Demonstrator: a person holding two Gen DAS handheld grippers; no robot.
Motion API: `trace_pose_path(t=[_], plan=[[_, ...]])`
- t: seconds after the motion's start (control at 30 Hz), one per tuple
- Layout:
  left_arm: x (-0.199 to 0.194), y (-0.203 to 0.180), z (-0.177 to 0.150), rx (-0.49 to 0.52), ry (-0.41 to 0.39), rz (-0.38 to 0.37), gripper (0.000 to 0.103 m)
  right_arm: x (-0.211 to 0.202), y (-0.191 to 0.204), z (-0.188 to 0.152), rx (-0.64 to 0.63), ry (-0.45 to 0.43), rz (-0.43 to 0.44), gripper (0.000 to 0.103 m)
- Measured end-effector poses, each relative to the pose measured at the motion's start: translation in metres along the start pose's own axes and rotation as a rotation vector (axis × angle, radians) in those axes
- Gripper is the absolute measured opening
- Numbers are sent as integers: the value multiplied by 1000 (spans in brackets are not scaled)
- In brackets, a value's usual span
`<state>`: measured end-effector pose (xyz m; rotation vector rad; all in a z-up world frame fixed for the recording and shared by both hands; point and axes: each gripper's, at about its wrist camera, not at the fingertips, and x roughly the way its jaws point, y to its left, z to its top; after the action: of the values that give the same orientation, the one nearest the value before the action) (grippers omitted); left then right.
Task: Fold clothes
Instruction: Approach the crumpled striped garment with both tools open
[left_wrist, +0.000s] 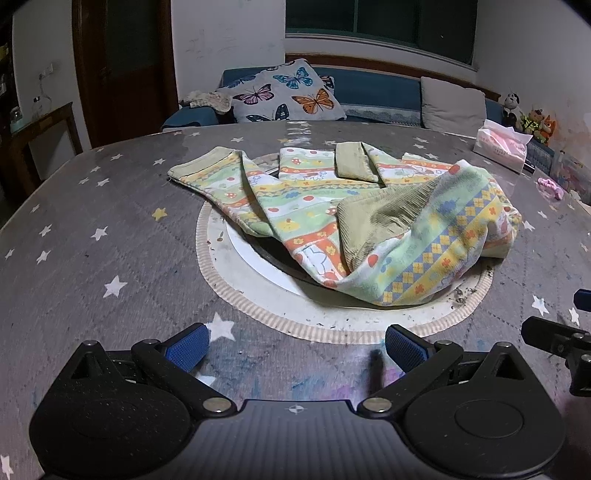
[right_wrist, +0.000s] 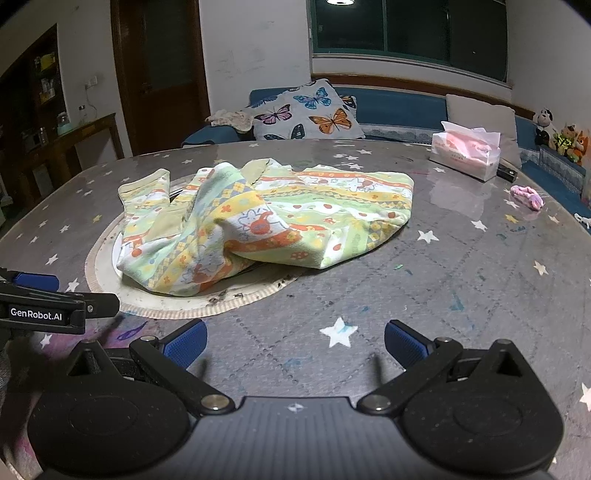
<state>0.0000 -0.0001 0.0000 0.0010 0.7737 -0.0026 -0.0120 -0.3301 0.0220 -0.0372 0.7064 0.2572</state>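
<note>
A child's patterned garment (left_wrist: 332, 218) in green, yellow and orange with olive ribbed cuffs lies crumpled on the round table, over the round centre insert (left_wrist: 236, 291). It also shows in the right wrist view (right_wrist: 266, 225). My left gripper (left_wrist: 295, 347) is open and empty, low over the table in front of the garment. My right gripper (right_wrist: 295, 343) is open and empty, in front of the garment's right side. Each gripper's tip shows at the edge of the other's view: the right one (left_wrist: 554, 332), the left one (right_wrist: 55, 302).
The table (right_wrist: 461, 280) has a grey star-print cover. A pink tissue pack (right_wrist: 467, 149) and a pink hair tie (right_wrist: 528, 195) lie at the back right. A blue sofa with a butterfly cushion (right_wrist: 310, 114) stands behind the table.
</note>
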Motion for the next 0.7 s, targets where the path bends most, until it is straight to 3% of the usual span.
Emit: trace_pose_path(t=[0.3,0.7], plan=[[3,-23,5,-8,14,-11,103,1,3,2,-3,0,4,103],[5,-24,9,-9,12,-7,103,5,6,6,-9,3,13,103]])
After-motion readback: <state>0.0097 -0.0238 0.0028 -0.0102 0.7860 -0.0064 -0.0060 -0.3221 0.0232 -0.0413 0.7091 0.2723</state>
